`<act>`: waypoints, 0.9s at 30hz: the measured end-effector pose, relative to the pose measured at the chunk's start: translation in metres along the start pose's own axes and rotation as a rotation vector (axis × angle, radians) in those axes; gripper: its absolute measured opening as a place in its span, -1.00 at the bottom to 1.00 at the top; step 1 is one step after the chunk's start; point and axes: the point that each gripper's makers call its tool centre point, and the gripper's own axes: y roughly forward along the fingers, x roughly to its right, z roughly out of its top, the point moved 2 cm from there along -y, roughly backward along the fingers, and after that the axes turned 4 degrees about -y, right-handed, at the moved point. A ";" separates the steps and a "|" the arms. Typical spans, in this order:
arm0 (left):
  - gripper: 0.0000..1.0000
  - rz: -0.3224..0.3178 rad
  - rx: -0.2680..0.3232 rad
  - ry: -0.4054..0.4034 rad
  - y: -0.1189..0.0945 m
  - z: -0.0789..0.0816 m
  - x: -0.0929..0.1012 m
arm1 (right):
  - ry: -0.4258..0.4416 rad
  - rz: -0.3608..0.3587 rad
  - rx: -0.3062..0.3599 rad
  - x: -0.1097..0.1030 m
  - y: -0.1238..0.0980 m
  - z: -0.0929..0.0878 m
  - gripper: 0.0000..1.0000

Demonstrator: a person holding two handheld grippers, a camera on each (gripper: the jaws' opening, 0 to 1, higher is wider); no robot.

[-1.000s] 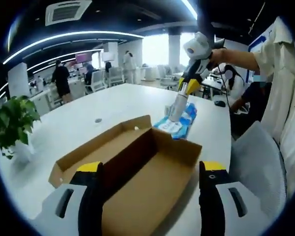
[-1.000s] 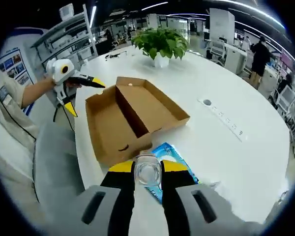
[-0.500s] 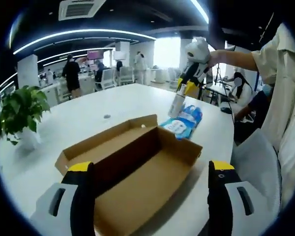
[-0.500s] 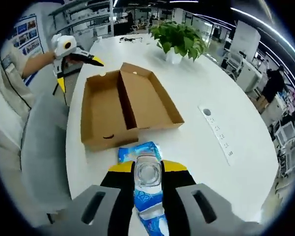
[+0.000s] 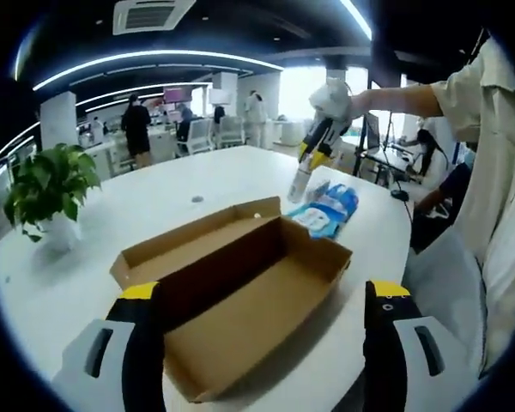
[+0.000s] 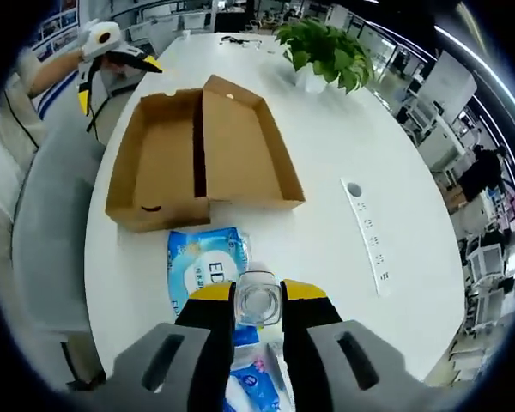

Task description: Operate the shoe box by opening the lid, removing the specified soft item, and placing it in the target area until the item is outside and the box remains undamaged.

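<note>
An open, empty cardboard shoe box [image 5: 240, 309] lies on the white table, its lid folded flat beside it. My left gripper [image 5: 264, 292] hovers open over the box's near end, nothing between its fingers. Past the box lies a blue soft wipes packet [image 5: 326, 209]. Above the packet, my right gripper [image 5: 309, 159] is shut on a small clear bottle [image 5: 298, 183]. In the right gripper view the bottle [image 6: 258, 302] sits between the shut jaws of my right gripper [image 6: 258, 292], above the blue packet [image 6: 204, 270] and near the box [image 6: 154, 215]. The left gripper [image 6: 120, 84] shows open at top left.
A potted plant [image 5: 47, 184] stands at the table's left side. A recessed power strip [image 6: 367, 232] runs along the table. A second blue packet [image 6: 257, 386] lies under my right gripper. A grey chair [image 6: 43, 240] stands beside the table edge, next to the person's sleeve [image 5: 489, 129].
My right gripper has risen with the clear bottle, away from the blue packet on the table, and its view now looks down from higher. The left gripper stays open over the box.
</note>
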 end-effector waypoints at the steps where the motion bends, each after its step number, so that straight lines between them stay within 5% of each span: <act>1: 1.00 0.002 -0.001 0.000 -0.001 -0.001 0.000 | -0.001 -0.002 -0.003 0.002 0.002 0.000 -0.66; 27: 1.00 0.042 -0.018 -0.039 -0.010 -0.020 -0.006 | -0.104 0.110 -0.139 0.008 0.052 -0.021 -0.65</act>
